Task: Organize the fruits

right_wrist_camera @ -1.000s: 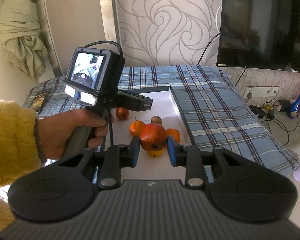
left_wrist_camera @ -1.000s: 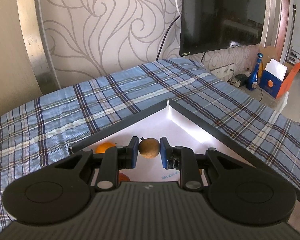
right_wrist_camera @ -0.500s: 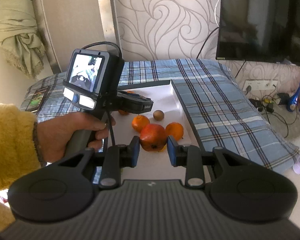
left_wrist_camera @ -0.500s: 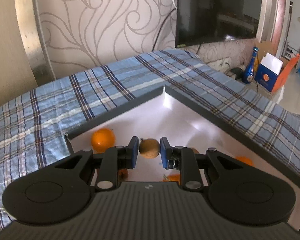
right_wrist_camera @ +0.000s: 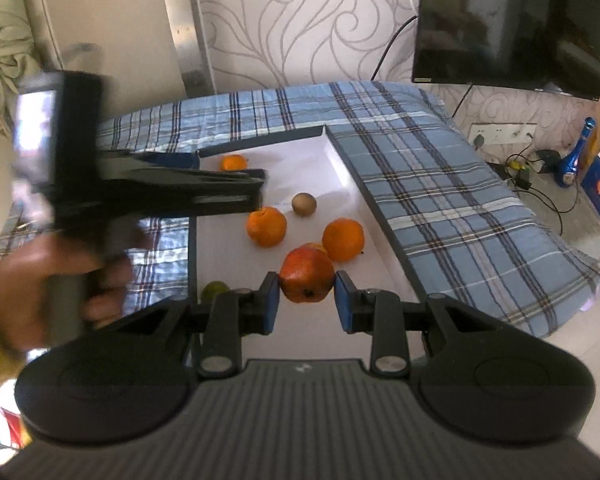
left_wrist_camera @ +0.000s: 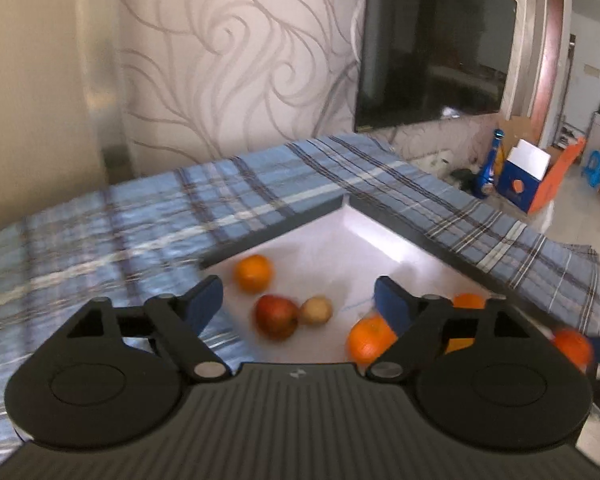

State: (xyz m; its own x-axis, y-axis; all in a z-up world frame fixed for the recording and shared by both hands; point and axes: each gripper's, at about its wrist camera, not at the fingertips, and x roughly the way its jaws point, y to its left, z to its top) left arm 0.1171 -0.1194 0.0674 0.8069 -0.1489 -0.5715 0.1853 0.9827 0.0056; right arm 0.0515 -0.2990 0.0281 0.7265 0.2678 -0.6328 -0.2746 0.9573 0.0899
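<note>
A white tray with a dark rim point(left_wrist_camera: 404, 226) point(right_wrist_camera: 342, 168) lies on the plaid bed. My left gripper point(left_wrist_camera: 298, 298) is open and empty above it; it shows in the right wrist view point(right_wrist_camera: 229, 176). Below it lie a brown kiwi point(left_wrist_camera: 316, 311) point(right_wrist_camera: 304, 204), a red apple point(left_wrist_camera: 275, 316) and oranges point(left_wrist_camera: 253, 273) point(left_wrist_camera: 368, 338). My right gripper point(right_wrist_camera: 307, 294) is shut on a red pomegranate point(right_wrist_camera: 307, 275), held above the tray's near part. Oranges point(right_wrist_camera: 266, 226) point(right_wrist_camera: 343, 239) point(right_wrist_camera: 233, 162) lie beyond it, and a green fruit point(right_wrist_camera: 213, 290) at the left.
The blue plaid bedspread point(right_wrist_camera: 440, 184) surrounds the tray. A wall TV point(left_wrist_camera: 432, 48) hangs behind. A blue bottle point(left_wrist_camera: 490, 166) and an orange and blue box point(left_wrist_camera: 528, 180) stand on the floor at the right, with cables by a wall socket point(right_wrist_camera: 504, 132).
My left gripper has opened and let go of the kiwi, which now lies on the tray, and has drawn back. My right gripper has moved forward over the tray with the pomegranate.
</note>
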